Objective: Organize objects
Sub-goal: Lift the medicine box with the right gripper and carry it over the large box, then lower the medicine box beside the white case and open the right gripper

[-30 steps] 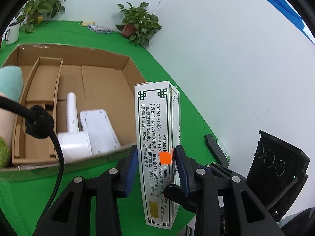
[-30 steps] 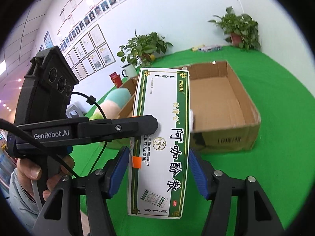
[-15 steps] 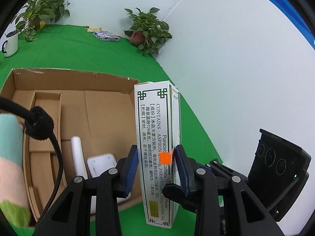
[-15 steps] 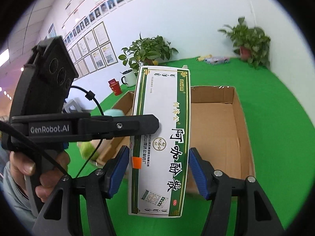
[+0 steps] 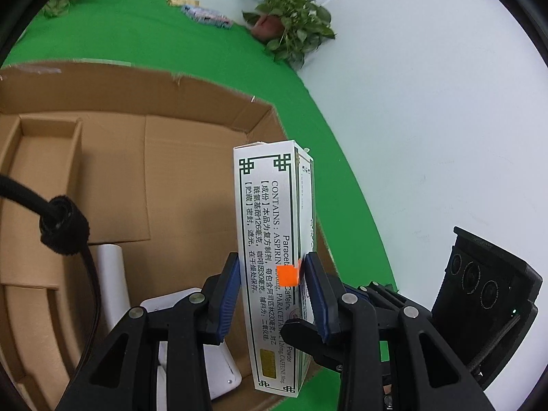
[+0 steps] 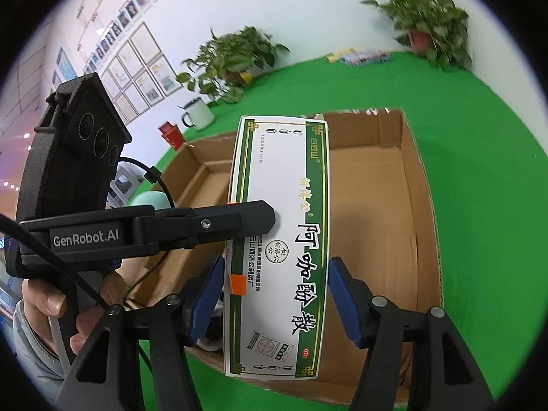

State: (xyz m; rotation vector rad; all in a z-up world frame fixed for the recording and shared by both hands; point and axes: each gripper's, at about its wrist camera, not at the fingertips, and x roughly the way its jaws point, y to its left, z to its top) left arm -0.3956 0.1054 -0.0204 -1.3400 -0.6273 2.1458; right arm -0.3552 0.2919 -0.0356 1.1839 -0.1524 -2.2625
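Looking along the left tongs [image 5: 272, 294], both blue pads press the narrow sides of a white-and-green medicine box [image 5: 270, 239], held upright above the open cardboard box [image 5: 205, 109] on the green surface [image 5: 137, 34]; white items [image 5: 113, 274] lie inside it. From the right tongs [image 6: 275, 294], the medicine box [image 6: 284, 239] sits between spread pads, the right pad apart from it, while the left tongs [image 6: 253, 219] clamp it from the side.
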